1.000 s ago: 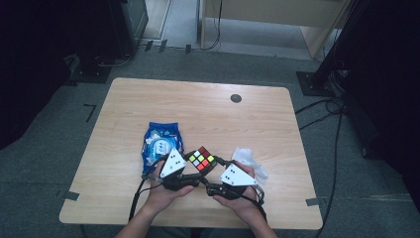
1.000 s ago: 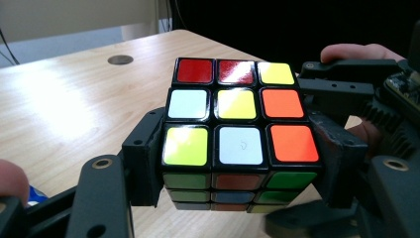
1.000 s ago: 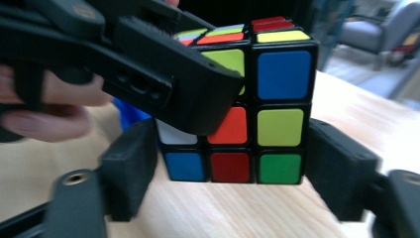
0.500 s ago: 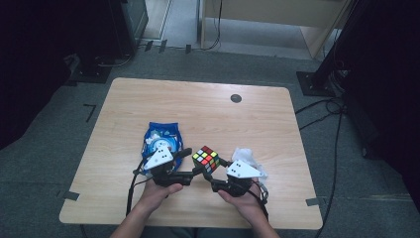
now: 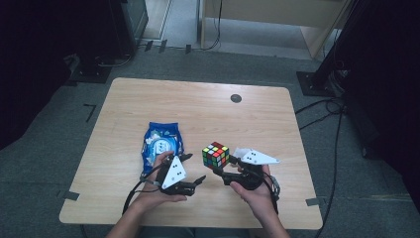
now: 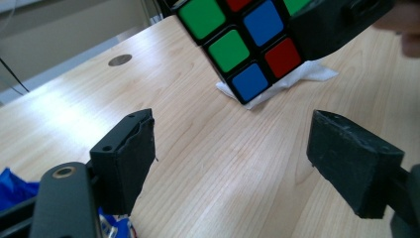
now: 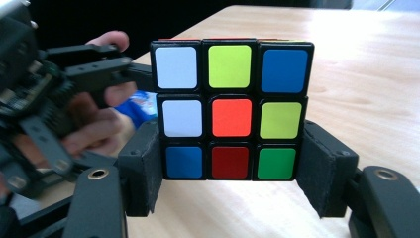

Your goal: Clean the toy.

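the right gripper [image 5: 221, 171] is holding the cube [image 5: 215, 154] clamped above the table [image 5: 208, 106], the left gripper [image 5: 194, 169] standing empty, jaws just opening, next twist waiting.

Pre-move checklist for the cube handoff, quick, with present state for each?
1. Right claw shut on the multicoloured plastic puzzle cube: ok, pads press its bottom row on both sides.
2. Left claw free of the cube: ok, its jaws have just been opening and nothing is between them.
3. Cube off the light wooden table: ok, held above it.
4. Cube layers aligned: ok in the right gripper view.
5. Blue plastic wipes packet out of the path: ok, it lies beyond the left hand.
6. White crumpled tissue clear: cannot tell, it lies close under the cube.
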Motion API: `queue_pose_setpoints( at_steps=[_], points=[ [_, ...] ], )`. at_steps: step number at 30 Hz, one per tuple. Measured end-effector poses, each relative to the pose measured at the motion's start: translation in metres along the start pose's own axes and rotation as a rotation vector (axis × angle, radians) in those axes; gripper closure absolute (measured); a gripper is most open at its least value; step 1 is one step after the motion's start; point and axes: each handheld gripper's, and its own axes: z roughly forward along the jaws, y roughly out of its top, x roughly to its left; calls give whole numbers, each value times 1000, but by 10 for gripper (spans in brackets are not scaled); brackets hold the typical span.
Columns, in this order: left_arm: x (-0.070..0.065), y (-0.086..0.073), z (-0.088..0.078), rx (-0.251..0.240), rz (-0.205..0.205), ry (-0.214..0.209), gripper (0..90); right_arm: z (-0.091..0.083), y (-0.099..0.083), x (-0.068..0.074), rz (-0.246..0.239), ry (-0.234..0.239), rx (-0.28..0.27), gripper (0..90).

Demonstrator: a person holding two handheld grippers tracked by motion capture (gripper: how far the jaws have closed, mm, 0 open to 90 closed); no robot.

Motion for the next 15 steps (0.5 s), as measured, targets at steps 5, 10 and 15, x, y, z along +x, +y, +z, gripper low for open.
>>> queue_pose_setpoints(
  at_steps=[5, 10, 15],
  points=[
    [-3, 3, 2, -19, 38, 40, 177, -1, 3, 3, 45, 41, 51, 350],
    [-8, 7, 2, -16, 121, 71, 189, 0, 6, 6, 96, 96, 97, 349],
    [-14, 8, 3, -6, 187, 86, 192, 3, 8, 10, 130, 132, 133, 349]
  ],
)
